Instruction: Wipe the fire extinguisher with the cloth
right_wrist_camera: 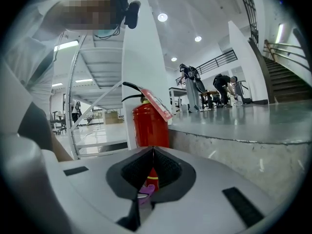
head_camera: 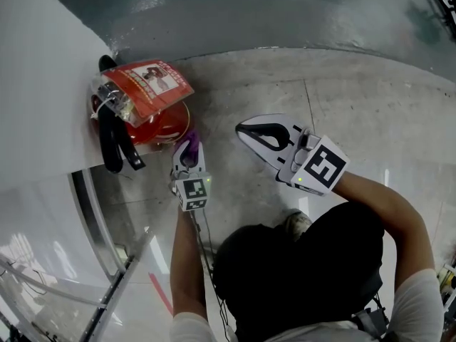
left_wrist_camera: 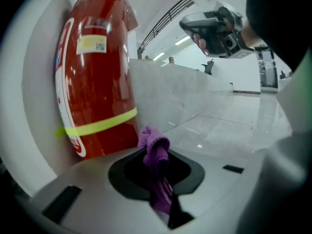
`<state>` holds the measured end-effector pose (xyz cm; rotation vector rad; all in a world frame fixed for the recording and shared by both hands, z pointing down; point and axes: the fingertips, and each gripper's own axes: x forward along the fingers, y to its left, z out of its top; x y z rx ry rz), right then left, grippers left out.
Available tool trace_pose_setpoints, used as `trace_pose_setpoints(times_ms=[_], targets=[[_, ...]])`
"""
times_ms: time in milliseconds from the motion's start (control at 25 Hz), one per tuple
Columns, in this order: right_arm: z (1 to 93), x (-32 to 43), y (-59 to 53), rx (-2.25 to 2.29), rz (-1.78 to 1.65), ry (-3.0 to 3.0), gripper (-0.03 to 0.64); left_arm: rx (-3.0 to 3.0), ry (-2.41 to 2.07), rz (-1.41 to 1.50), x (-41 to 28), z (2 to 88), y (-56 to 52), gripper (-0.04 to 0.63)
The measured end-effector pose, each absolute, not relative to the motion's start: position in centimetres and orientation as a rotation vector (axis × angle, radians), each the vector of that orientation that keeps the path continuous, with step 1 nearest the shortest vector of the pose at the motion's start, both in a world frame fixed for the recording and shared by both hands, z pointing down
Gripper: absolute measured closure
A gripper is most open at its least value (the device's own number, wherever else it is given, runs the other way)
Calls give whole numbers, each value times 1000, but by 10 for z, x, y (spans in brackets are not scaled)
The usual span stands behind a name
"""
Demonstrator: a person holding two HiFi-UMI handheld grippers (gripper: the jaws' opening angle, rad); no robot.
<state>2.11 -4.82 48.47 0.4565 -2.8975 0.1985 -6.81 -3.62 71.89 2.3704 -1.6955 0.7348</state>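
The red fire extinguisher (head_camera: 153, 123) stands on the floor against a white pillar, with a black hose (head_camera: 114, 144) and a tag on top. My left gripper (head_camera: 189, 144) is shut on a purple cloth (head_camera: 191, 147) just right of the cylinder's lower part. In the left gripper view the cloth (left_wrist_camera: 156, 147) bunches up between the jaws, close to the red body (left_wrist_camera: 95, 82) and its yellow band; I cannot tell whether it touches. My right gripper (head_camera: 244, 127) hovers further right, shut and empty. In the right gripper view the extinguisher (right_wrist_camera: 148, 123) stands straight ahead.
The white pillar (head_camera: 43, 84) rises at the left beside a metal-framed glass railing (head_camera: 92, 212). A raised concrete step (right_wrist_camera: 234, 150) runs behind the extinguisher. People work at a table (right_wrist_camera: 200, 94) far back, and stairs (right_wrist_camera: 285, 74) climb at the right.
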Motion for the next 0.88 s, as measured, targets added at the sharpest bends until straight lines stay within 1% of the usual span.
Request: trace_pose_setpoints(times_ms=[80, 200, 320, 440, 600, 800, 880], targets=[[482, 19, -48, 449, 199, -2914, 604, 2414, -1761, 675, -65, 683, -31, 538], [480, 21, -52, 457, 200, -2940, 604, 2514, -1910, 544, -59, 585, -17, 538], [475, 24, -59, 474, 220, -2978, 604, 2408, -2014, 426, -69, 507, 7, 538], [468, 27, -65, 482, 234, -3009, 604, 2374, -2137, 451, -83, 452, 12, 538], [461, 31, -73, 493, 264, -3048, 604, 2263, -2282, 627, -97, 423, 9, 538], [458, 35, -75, 482, 275, -3079, 604, 2116, -2363, 839, -98, 426, 4, 538], [456, 37, -77, 483, 277, -3087, 603, 2081, -2375, 875, -97, 428, -3, 538]])
